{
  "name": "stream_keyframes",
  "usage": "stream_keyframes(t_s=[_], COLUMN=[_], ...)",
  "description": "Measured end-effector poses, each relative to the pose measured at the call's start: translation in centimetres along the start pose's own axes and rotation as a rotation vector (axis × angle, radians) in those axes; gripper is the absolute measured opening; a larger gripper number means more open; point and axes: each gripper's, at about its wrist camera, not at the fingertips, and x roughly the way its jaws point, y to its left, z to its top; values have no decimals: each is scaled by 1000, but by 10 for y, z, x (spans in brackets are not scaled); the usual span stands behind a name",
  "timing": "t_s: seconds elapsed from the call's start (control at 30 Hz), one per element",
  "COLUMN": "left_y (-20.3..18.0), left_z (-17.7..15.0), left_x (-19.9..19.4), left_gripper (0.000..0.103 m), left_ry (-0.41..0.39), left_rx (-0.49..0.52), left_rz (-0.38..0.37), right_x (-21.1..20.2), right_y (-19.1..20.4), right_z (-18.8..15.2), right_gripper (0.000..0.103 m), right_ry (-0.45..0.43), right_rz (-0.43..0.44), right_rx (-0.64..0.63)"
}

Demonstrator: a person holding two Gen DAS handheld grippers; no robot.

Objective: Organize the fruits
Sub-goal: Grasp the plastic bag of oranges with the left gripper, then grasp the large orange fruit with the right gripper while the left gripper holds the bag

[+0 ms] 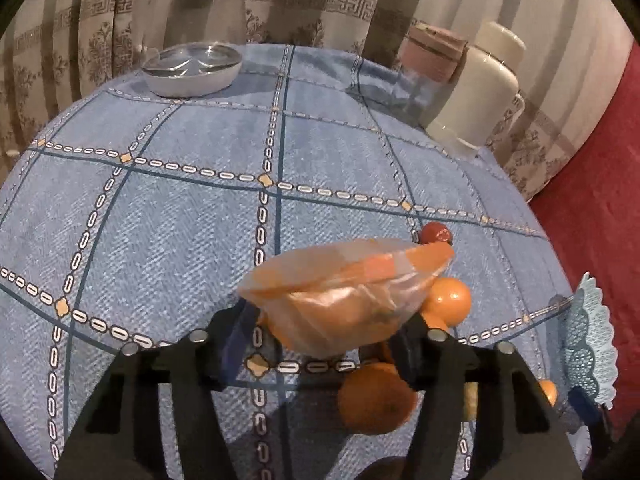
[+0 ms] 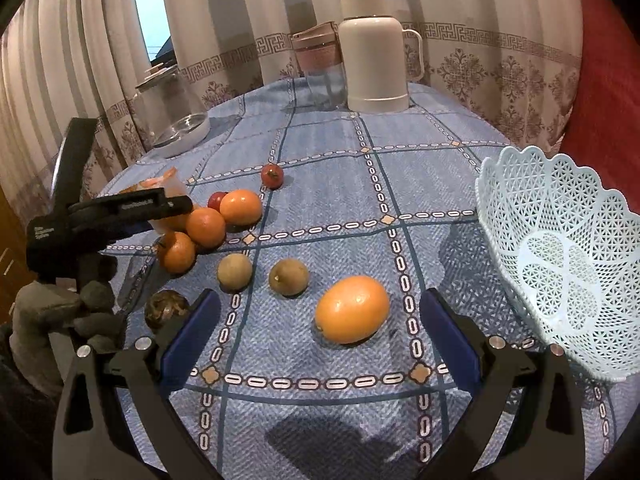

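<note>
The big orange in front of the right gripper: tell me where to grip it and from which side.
Grip the big orange across its short middle, coming straight forward and down from the right gripper, whose open fingers already flank it. It lies on its side, long axis slanting up to the right, so a slight turn would probably square the fingers to its narrower width. Cloth around it looks bare.

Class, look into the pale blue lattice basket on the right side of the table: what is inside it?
Nothing shows inside the basket; its lattice floor is bare. The fruits, such as the large orange, lie outside on the tablecloth. Its near wall hides little.
</note>
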Motion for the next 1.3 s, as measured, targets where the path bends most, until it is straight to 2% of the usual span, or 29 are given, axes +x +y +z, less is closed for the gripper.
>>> stream_keyframes(t_s=[0.03, 0.1, 0.43, 0.57, 0.63, 0.73, 0.93, 1.03, 1.3], left_y=[0, -1, 6, 8, 9, 8, 7, 7, 7], left_z=[0, 0, 0, 2, 3, 4, 4, 4, 3], left_x=[-3, -10, -37, -49, -54, -58, -60, -59, -60], left_gripper=[47, 46, 46, 46, 46, 46, 46, 46, 46], left_ry=[-14, -31, -121, -161, -180, -196, -195, -193, -199], left_rx=[3, 2, -14, -17, -14, -8, -9, -10, -7], left_rz=[-7, -25, 10, 20, 26, 31, 28, 28, 29], right_x=[0, 1, 6, 14, 22, 30, 39, 39, 24], right_y=[1, 1, -6, -4, -5, -6, -6, -6, -2], right_z=[0, 0, 3, 5, 7, 7, 5, 5, 3], right_gripper=[101, 101, 99, 80, 78, 69, 58, 45, 45], right_ry=[1, 3, 40, 63, 83, 110, 143, 148, 112], right_rz=[-3, -8, 8, -19, -41, -57, -74, -75, -32], right_rx=[-2, -4, 43, 37, 40, 45, 32, 28, 25])
